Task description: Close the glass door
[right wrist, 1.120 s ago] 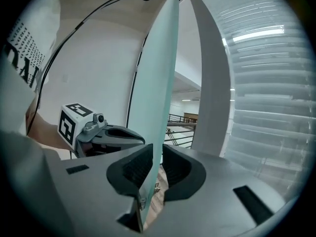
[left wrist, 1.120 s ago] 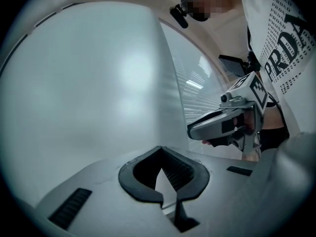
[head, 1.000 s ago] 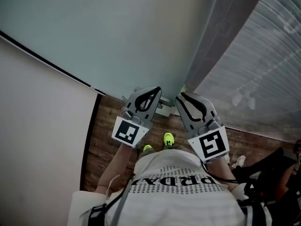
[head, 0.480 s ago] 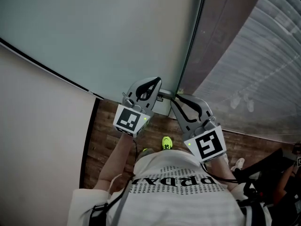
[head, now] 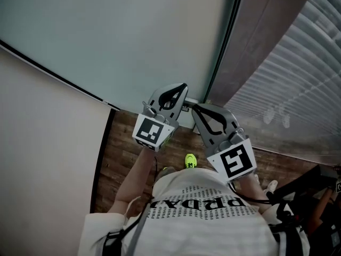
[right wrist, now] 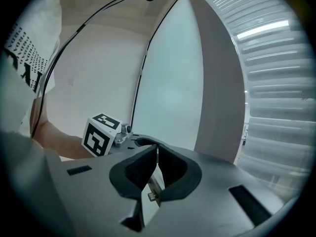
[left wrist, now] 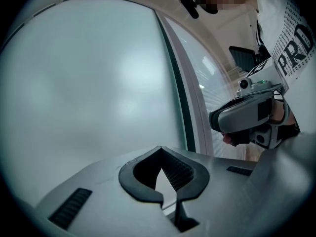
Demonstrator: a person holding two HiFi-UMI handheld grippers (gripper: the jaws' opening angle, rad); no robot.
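The large frosted pale-green glass door (head: pixel 133 31) fills the upper part of the head view. Its dark vertical edge lies right beside a broad grey upright post (head: pixel 261 41), and a white wall (head: pixel 42 159) stands on its other side. The left gripper (head: pixel 183 87) points at the lower part of the pane near that edge. In the left gripper view its jaws meet at the tips with nothing between them, and the frosted glass spreads out beyond. The right gripper (head: pixel 194 106) lies just beside the left one, aimed at the foot of the door's edge. Its jaws are also together at the tips, and only a small metal piece (right wrist: pixel 153 195) shows in the slit behind them. Below both lies a brown wooden floor (head: pixel 120 153), and a grey slatted surface (head: pixel 303 89) stands to the right of the post.
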